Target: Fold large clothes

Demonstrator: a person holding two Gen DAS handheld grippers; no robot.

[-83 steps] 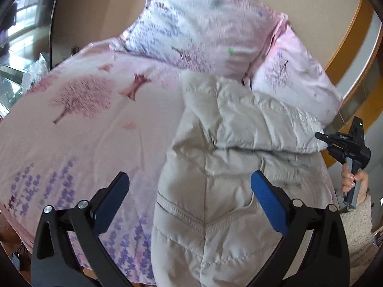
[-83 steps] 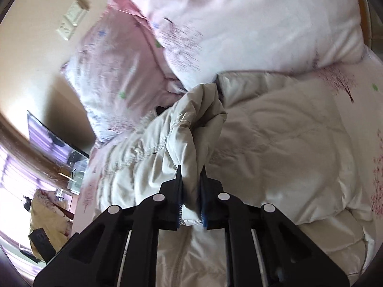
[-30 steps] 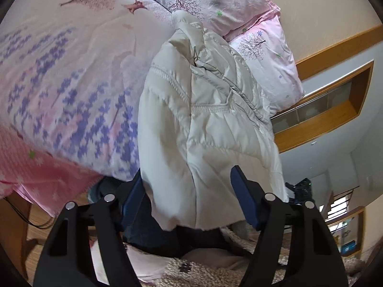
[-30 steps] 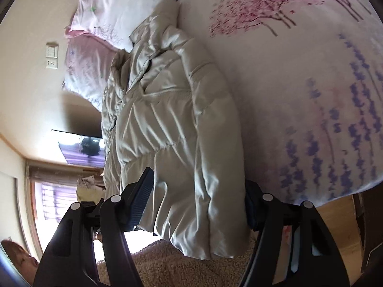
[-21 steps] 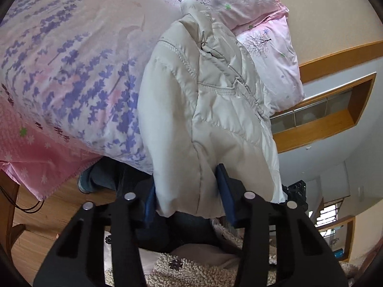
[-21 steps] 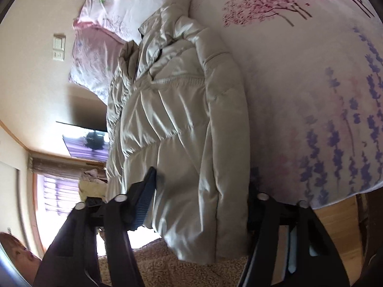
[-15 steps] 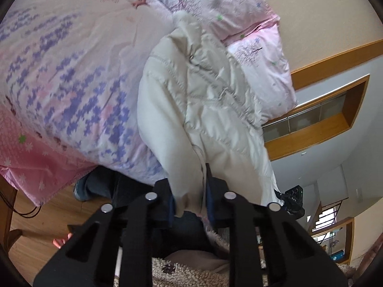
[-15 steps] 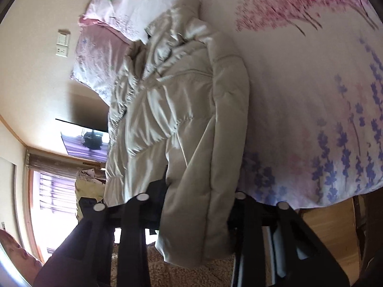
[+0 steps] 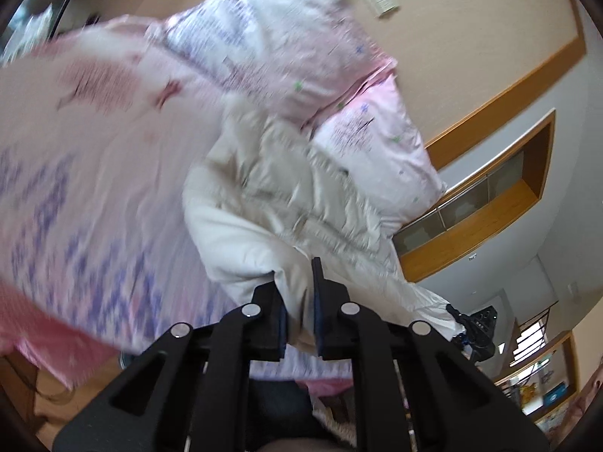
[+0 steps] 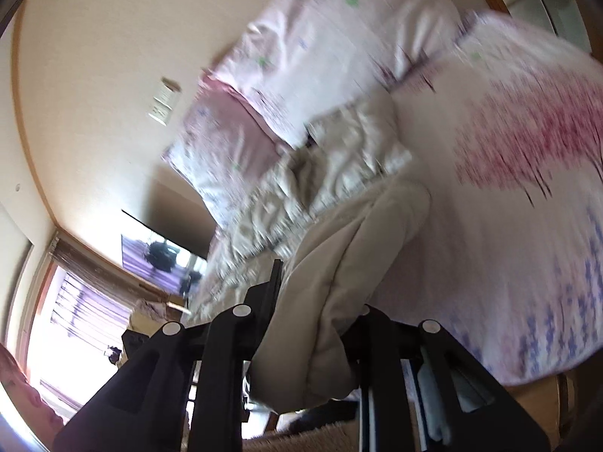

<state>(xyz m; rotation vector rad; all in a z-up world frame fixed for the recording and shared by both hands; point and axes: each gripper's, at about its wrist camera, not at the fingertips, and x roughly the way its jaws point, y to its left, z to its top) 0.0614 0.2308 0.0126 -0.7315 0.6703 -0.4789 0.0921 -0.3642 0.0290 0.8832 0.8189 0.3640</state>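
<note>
Cream puffer jacket [image 9: 271, 203] stretched along the bed [image 9: 75, 173], collar far by the pillows [image 9: 286, 37]. Near hem pinched by left gripper [image 9: 299, 301] and right gripper [image 10: 316, 301], fingers closing on the fabric.

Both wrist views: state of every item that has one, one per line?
Cream quilted puffer jacket: partly folded on the bed, near hem lifted and pinched at two points.
Left gripper: closing, fingers clamped on jacket hem.
Right gripper: closing, thick jacket fold bunched between its fingers.
Pink floral duvet: spread flat under jacket.
Two pink floral pillows: stacked at the headboard end, against the wall.
</note>
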